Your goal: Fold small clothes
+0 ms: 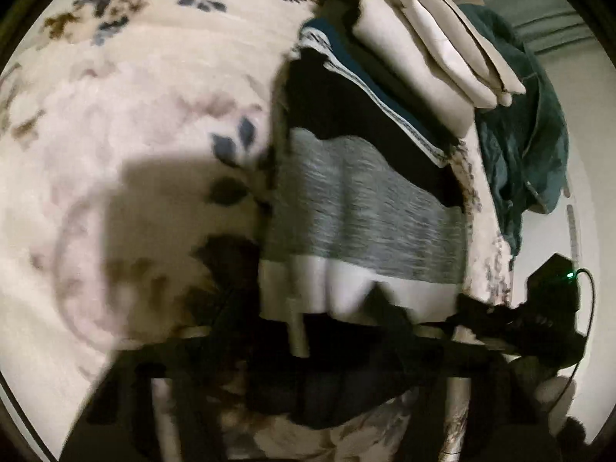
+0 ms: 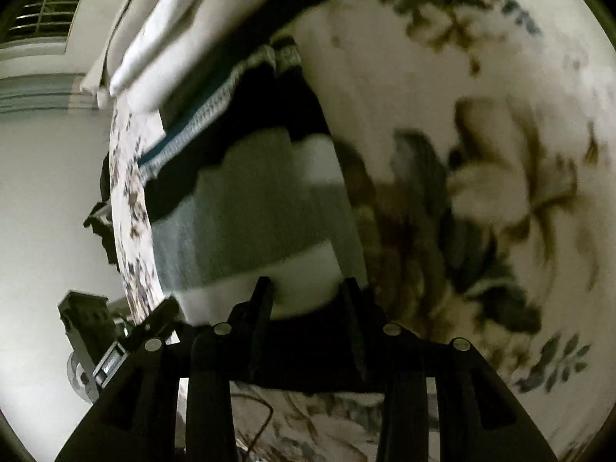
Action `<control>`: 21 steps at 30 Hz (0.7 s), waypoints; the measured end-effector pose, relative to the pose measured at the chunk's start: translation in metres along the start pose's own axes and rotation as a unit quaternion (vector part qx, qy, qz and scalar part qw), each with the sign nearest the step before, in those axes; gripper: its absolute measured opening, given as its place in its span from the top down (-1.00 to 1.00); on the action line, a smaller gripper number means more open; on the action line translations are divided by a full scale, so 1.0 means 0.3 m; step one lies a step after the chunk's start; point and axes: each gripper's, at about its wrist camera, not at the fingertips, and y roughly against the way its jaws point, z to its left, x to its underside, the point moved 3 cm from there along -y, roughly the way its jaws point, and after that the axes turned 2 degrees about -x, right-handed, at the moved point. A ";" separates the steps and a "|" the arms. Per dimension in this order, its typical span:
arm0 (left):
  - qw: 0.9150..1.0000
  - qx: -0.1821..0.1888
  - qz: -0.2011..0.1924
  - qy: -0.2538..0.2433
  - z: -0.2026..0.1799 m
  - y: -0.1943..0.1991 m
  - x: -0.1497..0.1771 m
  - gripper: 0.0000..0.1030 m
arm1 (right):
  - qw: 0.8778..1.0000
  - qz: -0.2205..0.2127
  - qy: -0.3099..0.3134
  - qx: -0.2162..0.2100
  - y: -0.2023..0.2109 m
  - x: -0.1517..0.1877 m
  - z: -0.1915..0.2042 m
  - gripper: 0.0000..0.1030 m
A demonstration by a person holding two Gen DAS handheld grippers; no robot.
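Note:
A small garment with grey (image 1: 362,208), white and black bands lies on the flowered bedspread (image 1: 127,123). It also shows in the right wrist view (image 2: 250,208). My right gripper (image 2: 308,288) stands open at the garment's white near edge, one finger on each side of a fold; its dark fingers (image 1: 500,315) reach in from the right in the left wrist view. My left gripper (image 1: 304,338) is dark and blurred at the garment's black near hem; I cannot tell how its jaws stand.
A stack of folded cream cloths (image 1: 431,50) and a dark striped piece (image 1: 369,88) lie beyond the garment. A teal garment (image 1: 527,138) hangs over the bed's right edge. The pale floor (image 2: 46,192) lies past the bed edge.

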 end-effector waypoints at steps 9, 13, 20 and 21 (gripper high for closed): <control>0.998 -0.012 -0.020 0.053 0.065 0.063 0.038 0.24 | 1.000 0.003 -0.010 -0.011 0.017 0.018 -0.009 0.24; 0.999 -0.021 -0.005 0.044 0.065 -0.003 0.048 0.29 | 1.000 0.013 -0.005 -0.004 0.009 0.019 -0.018 0.24; 0.995 -0.074 -0.019 -0.067 -0.002 0.050 0.052 0.84 | 0.997 -0.025 0.045 0.063 0.072 0.019 0.009 0.89; 0.992 -0.094 -0.012 -0.079 0.019 0.056 0.050 0.85 | 0.996 -0.032 0.045 0.070 0.073 0.011 0.016 0.90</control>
